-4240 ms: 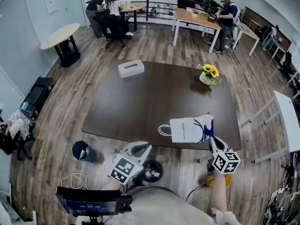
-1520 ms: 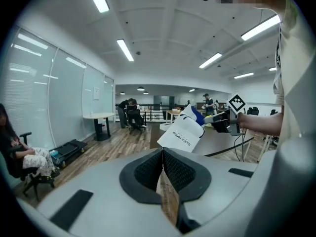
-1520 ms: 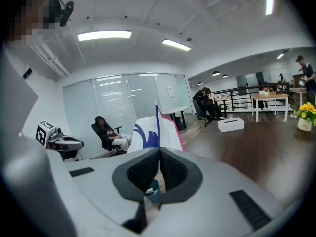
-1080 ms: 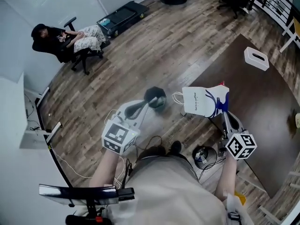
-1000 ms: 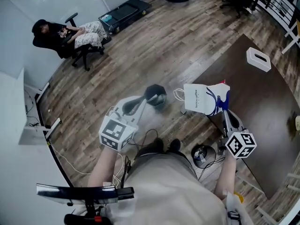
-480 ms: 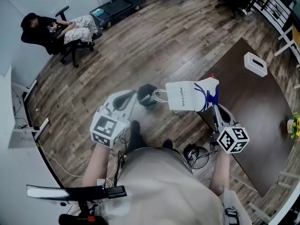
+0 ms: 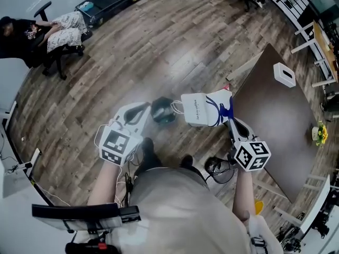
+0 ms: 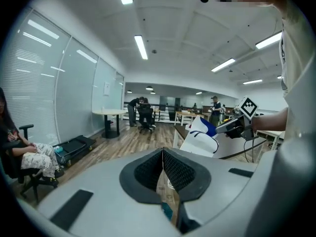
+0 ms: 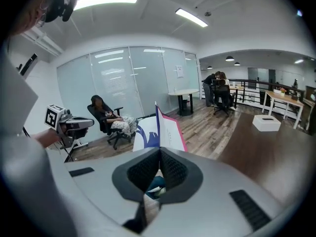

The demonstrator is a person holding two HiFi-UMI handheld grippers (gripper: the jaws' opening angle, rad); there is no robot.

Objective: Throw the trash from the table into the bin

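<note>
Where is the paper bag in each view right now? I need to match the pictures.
Head view: bag at centre, just right of the bin.
Left gripper view: bag right of centre, beyond the fingers.
Right gripper view: bag at centre, clamped edge-on in the fingers.
Shared landmark: seated person, top left in head view, far left in left gripper view, left of centre in right.

One paper bag (image 7: 202,109), one bin (image 7: 162,112), one table (image 7: 273,118), one tissue box (image 7: 284,74).
</note>
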